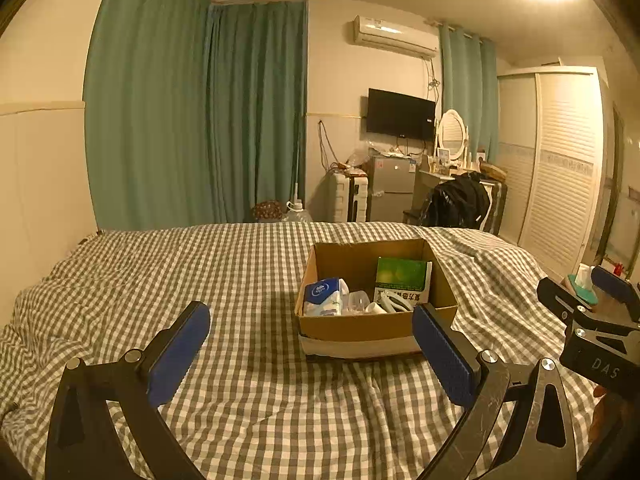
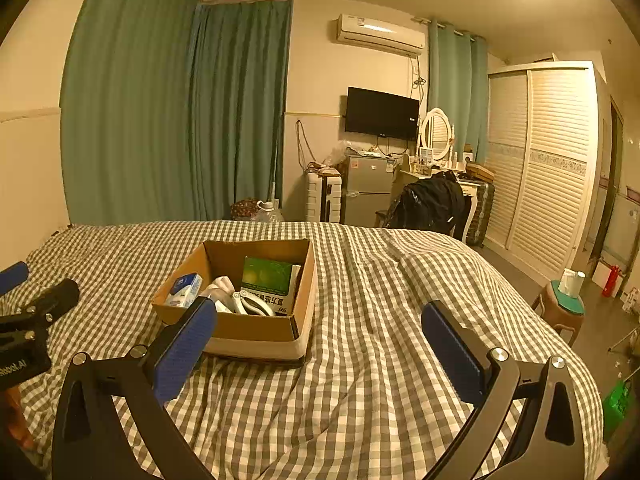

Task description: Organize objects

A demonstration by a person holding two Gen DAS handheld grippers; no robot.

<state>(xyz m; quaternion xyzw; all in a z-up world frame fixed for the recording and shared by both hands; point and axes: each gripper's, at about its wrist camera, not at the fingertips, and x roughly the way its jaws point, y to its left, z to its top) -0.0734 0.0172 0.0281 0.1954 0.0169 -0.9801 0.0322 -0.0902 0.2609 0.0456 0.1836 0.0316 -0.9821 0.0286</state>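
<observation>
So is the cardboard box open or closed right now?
Open. The cardboard box sits upright on the checked bedspread with no lid or flaps over it; the green packet and blue pack show inside.

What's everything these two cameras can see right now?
Box: one, brown cardboard, on the bed.
Tissue pack: one, blue-white, box's left side.
Green carton: one, upright at box's right.
White tool: one, before the carton.
Bed: one, grey-white checked cover.
Curtains: teal, far wall.
TV: one, black, wall-mounted.
Fridge: one, grey, under TV.
Wardrobe: one, white, right.
Stool: one, beside bed.
Left gripper: open, empty.
Right gripper: open, empty.
</observation>
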